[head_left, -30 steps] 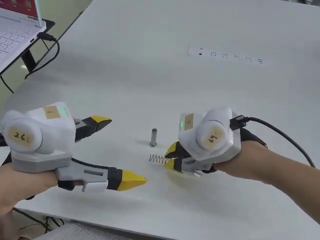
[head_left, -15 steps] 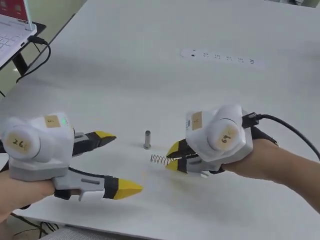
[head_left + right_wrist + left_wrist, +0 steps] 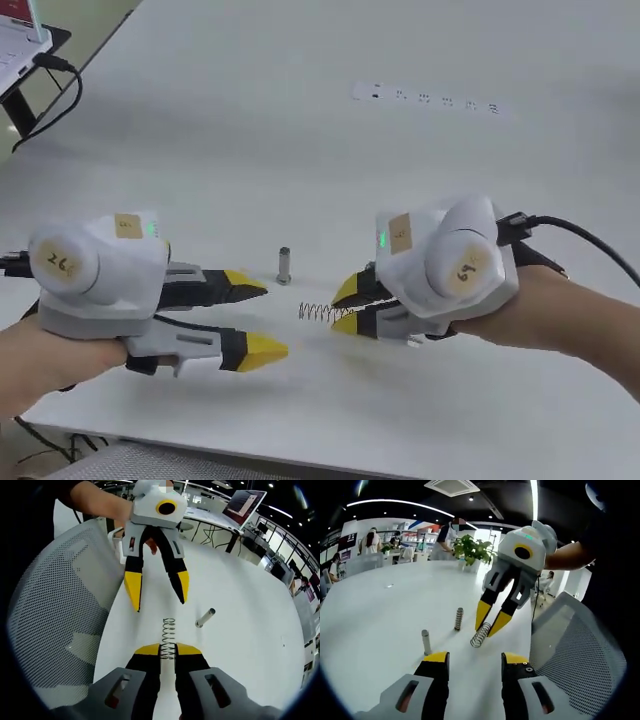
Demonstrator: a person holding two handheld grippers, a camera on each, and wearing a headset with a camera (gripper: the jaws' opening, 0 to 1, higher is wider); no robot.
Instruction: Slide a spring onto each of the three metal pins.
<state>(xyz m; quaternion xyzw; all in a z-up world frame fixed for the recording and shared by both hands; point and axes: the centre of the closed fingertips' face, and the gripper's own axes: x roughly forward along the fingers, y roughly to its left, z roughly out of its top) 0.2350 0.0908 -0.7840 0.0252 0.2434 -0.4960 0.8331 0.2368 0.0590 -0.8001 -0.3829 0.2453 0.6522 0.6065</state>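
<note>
A short bare metal pin (image 3: 284, 265) stands upright on the white table (image 3: 250, 150). My right gripper (image 3: 343, 307) is shut on one end of a thin wire spring (image 3: 317, 312), which sticks out sideways toward the left, just off the tabletop. In the right gripper view the spring (image 3: 168, 639) runs forward from between the jaws, with the pin (image 3: 205, 617) to its right. My left gripper (image 3: 256, 318) hovers open, facing the spring's free end with a small gap. The left gripper view shows the spring (image 3: 479, 636), the bare pin (image 3: 425, 641) and a second pin (image 3: 458, 618) that looks ribbed, as if wearing a spring.
A white power strip (image 3: 425, 98) lies at the far side of the table. A laptop corner (image 3: 15, 45) and a black cable (image 3: 62, 85) sit at the top left. A grey mesh chair back (image 3: 55, 605) stands at the near table edge.
My left gripper has moved right, nearer the spring's free end, and its jaws look closer together. The right gripper still holds the spring. The head camera has shifted.
</note>
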